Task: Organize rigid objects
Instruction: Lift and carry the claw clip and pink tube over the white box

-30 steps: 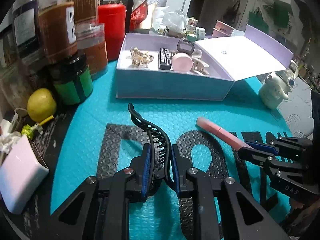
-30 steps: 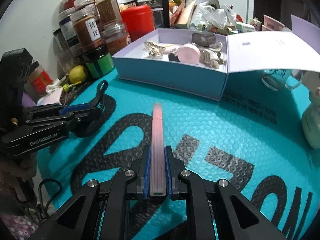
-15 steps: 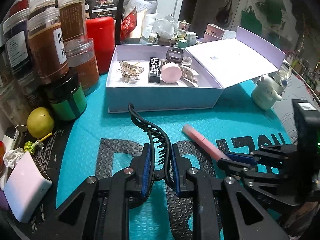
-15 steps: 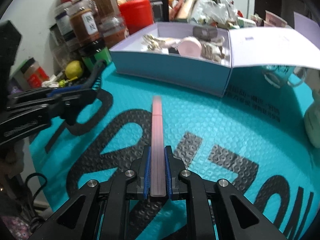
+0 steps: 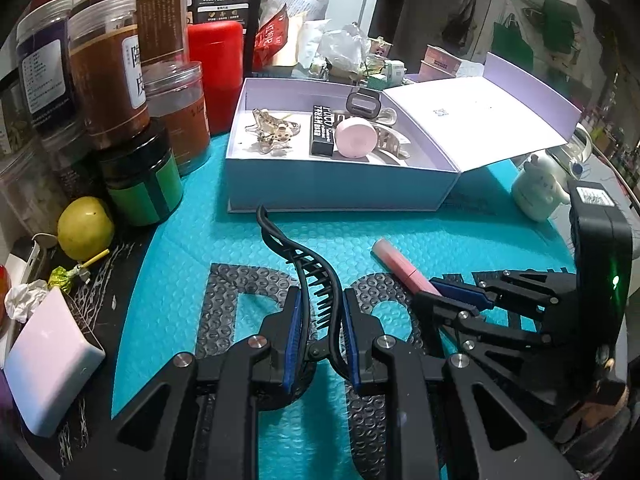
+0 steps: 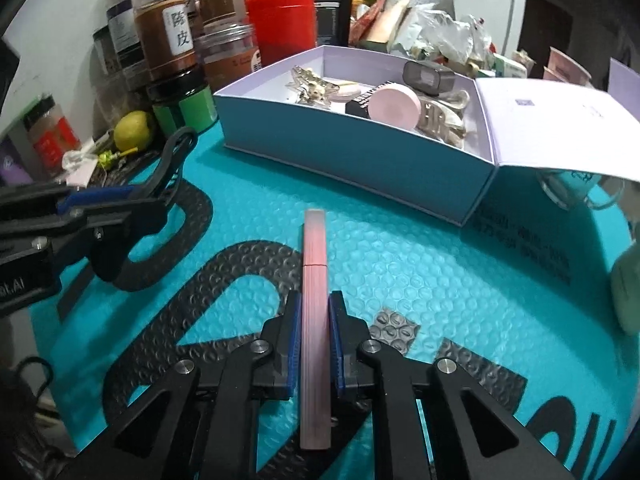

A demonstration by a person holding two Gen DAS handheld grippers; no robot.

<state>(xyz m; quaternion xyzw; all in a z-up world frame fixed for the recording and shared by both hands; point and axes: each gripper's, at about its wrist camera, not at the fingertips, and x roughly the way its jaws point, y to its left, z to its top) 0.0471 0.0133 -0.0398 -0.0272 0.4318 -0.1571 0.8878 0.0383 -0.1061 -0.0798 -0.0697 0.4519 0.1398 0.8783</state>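
My left gripper (image 5: 318, 308) is shut on a black hair claw clip (image 5: 308, 264), held above the teal mat; the clip also shows in the right wrist view (image 6: 172, 168). My right gripper (image 6: 314, 312) is shut on a pink tube (image 6: 314, 280), which also shows in the left wrist view (image 5: 400, 266). The open lavender box (image 5: 340, 184) stands ahead with hair clips, a black tube and a pink round case (image 5: 356, 142) inside; it also shows in the right wrist view (image 6: 360, 160).
Jars (image 5: 108, 72), a red canister (image 5: 216, 72), a green-labelled jar (image 5: 144, 184) and a lemon (image 5: 84, 228) crowd the left. A white figurine (image 5: 536, 196) stands right of the box. The box lid (image 5: 480, 124) lies open to the right.
Both grippers have lifted and come nearer the box, still holding the clip and the pink tube.
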